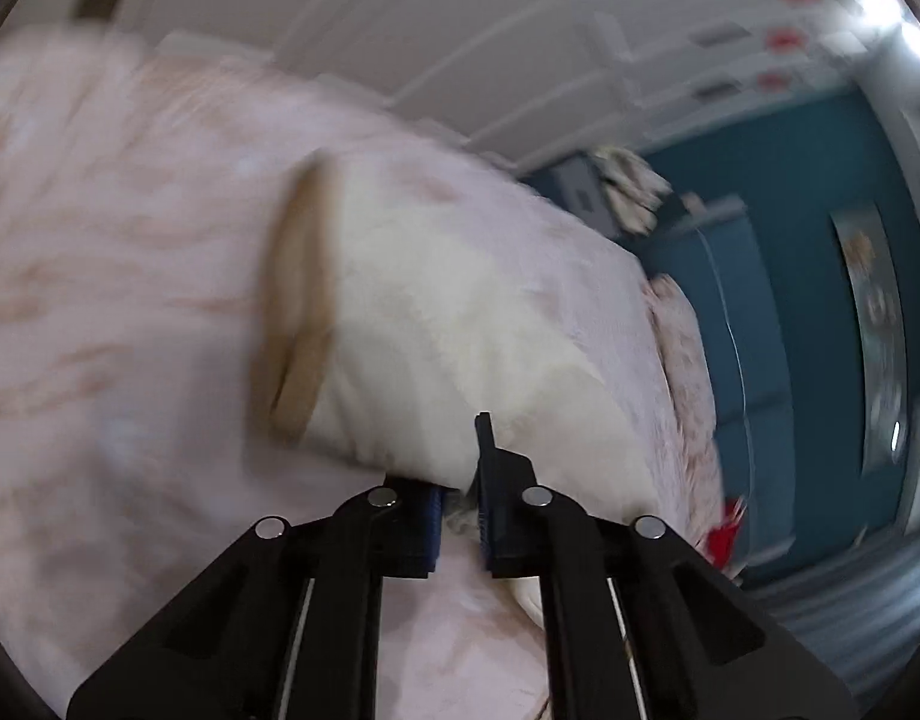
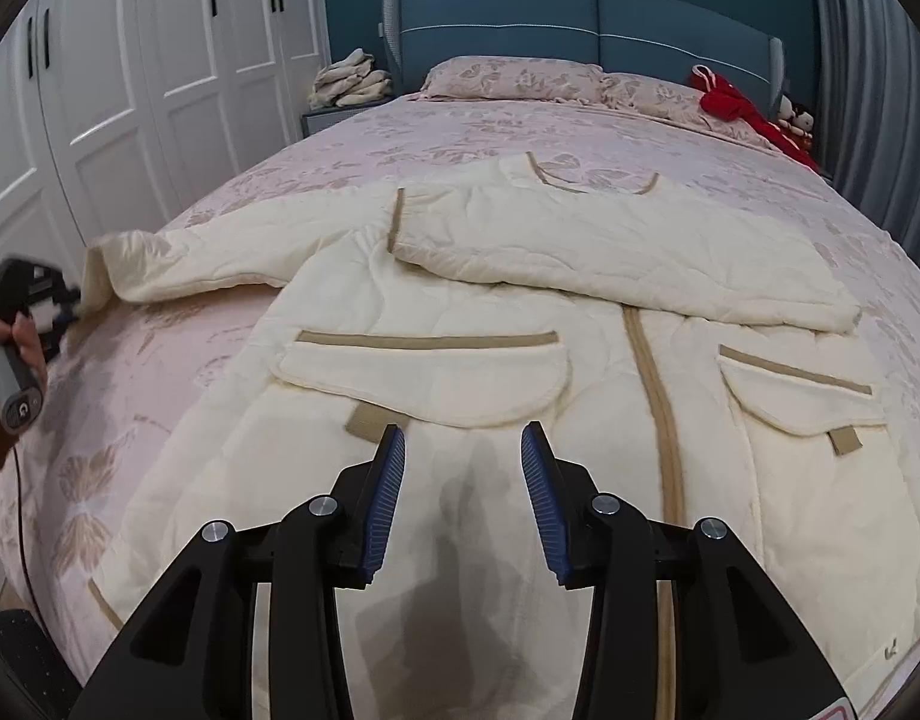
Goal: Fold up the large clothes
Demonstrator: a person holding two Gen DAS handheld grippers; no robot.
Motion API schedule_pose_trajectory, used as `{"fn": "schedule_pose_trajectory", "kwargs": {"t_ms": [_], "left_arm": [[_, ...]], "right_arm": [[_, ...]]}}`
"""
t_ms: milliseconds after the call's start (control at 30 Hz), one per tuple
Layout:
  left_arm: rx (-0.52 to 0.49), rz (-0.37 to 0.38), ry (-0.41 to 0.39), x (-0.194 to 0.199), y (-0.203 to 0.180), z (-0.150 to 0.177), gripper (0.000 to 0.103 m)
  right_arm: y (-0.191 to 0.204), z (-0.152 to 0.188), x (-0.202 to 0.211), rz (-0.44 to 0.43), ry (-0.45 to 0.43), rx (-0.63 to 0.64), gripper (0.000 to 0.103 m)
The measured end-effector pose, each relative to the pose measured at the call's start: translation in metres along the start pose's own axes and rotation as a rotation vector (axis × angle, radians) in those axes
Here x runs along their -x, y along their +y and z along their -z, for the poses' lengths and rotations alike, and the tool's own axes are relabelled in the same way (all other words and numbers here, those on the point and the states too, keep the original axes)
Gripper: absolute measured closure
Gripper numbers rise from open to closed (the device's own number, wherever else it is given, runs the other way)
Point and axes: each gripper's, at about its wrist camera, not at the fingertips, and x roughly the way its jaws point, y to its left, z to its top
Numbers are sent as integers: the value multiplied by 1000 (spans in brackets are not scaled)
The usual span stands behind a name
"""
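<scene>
Left wrist view, blurred: the left gripper point(image 1: 460, 516) is clenched on the cream sleeve point(image 1: 436, 324) with its tan cuff, over the bed's point(image 1: 100, 240) pink floral cover.

Right wrist view: the quilted cream jacket point(image 2: 460, 312) lies flat mid-bed, one sleeve folded across; the right gripper point(image 2: 463, 450) hovers released above its hem. A hand point(image 2: 16, 336) at the bed's left edge holds the other gripper.

A single "G" marks the grey handle point(image 2: 15, 387) (nothing else is readable).

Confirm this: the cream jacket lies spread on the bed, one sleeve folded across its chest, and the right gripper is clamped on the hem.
Wrong on the grip. The right gripper hangs open above the cream jacket, holding nothing, as the right wrist view shows. The sleeve does lie folded across the chest on the bed.
</scene>
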Motion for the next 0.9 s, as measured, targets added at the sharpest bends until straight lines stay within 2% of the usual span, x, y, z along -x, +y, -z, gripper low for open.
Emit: {"fn": "schedule_pose_trajectory", "kwargs": {"t_ms": [100, 167, 233, 300, 367, 433, 467, 500, 567, 600, 633, 667, 767, 833, 900], "left_arm": [[-290, 55, -64, 24, -96, 27, 97], [-440, 141, -79, 35, -164, 63, 97], [-541, 237, -56, 41, -222, 108, 97], [-608, 360, 30, 38, -272, 170, 97], [-657, 426, 136, 22, -304, 237, 97], [-710, 451, 267, 2, -318, 308, 95], [-729, 452, 316, -2, -317, 332, 90], [-747, 426, 372, -12, -314, 359, 82], [-773, 354, 400, -19, -302, 385, 69], [-775, 338, 388, -17, -294, 388, 58], [-753, 336, 368, -12, -284, 383, 53], [-725, 335, 346, -8, -277, 371, 43], [-624, 332, 272, -4, -260, 324, 31], [-582, 301, 230, -7, -247, 290, 30], [-564, 235, 208, -21, -238, 264, 30]], "right_arm": [[-18, 3, 2, 2, -2, -45, 62], [-33, 4, 4, 6, -7, -75, 63], [-45, 4, 5, 12, -18, -90, 62], [-60, 5, 7, 34, -30, -95, 62], [-76, 4, 8, 47, -32, -110, 60], [-101, 6, 8, 67, -30, -142, 55], [-113, 7, 8, 80, -28, -153, 54], [-122, 8, 8, 91, -26, -162, 53], [-148, 9, 8, 125, -25, -191, 50], [-158, 8, 9, 135, -26, -200, 47], [-168, 8, 9, 144, -31, -211, 45], [-176, 7, 9, 151, -35, -219, 45], [-201, -4, 5, 152, -57, -275, 44], [-213, -18, -2, 133, -87, -313, 43], [-219, -33, -10, 114, -100, -333, 40]]}}
